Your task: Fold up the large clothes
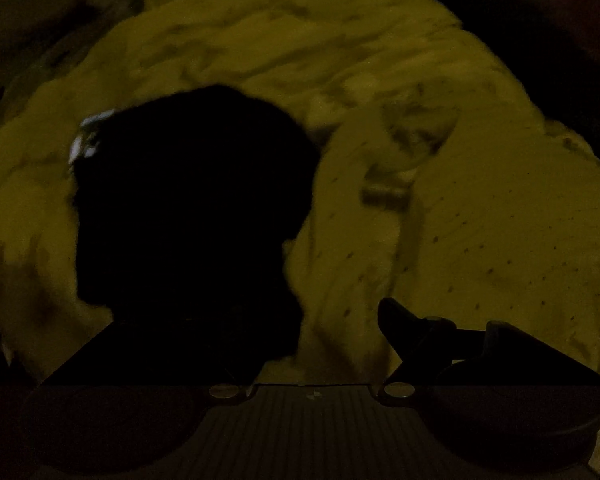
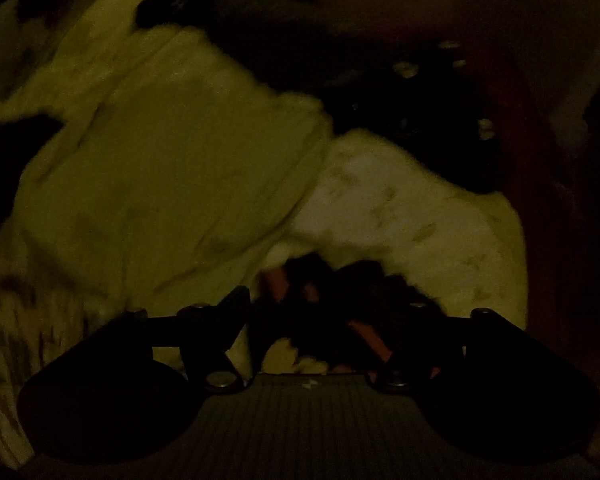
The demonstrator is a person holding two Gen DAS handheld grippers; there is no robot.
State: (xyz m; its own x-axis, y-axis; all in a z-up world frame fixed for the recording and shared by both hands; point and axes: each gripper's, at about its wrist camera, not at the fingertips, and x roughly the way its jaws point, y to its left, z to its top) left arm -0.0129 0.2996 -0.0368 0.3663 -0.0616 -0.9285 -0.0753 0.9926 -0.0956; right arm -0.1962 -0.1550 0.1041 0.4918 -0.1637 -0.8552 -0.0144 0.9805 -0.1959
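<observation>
- Although the light is very poor, the right gripper (image 2: 328, 300) shows both its fingers in its own wrist view, standing well apart and pointing steeply down
- The gap between those fingers is filled by a dark bundle (image 2: 332, 280) with a few reddish-orange bits showing in it; whether the pads press on it or merely stand around it cannot be told
- Just beyond that bundle lies the yellow garment (image 2: 160, 160), crumpled, spreading up and to the left across most of the view, with a paler speckled part on the right side
- Farther out, a dark cloth (image 2: 380, 100) with small pale spots lies over the garment's far edge, and a reddish-brown surface (image 2: 548, 200) runs along the right
- Of the left gripper (image 1: 308, 320) only one finger (image 1: 396, 320) shows, low on the right of its wrist view; the other is lost behind a black shape (image 1: 196, 208), so its jaws' state cannot be told
- That black shape covers the lower left of the view, with a small pale patch (image 1: 86, 140) at its upper left edge; what it is cannot be made out
- Around and behind it the yellow garment (image 1: 480, 220) fills the view in rumpled folds, dotted with tiny dark marks on the right
</observation>
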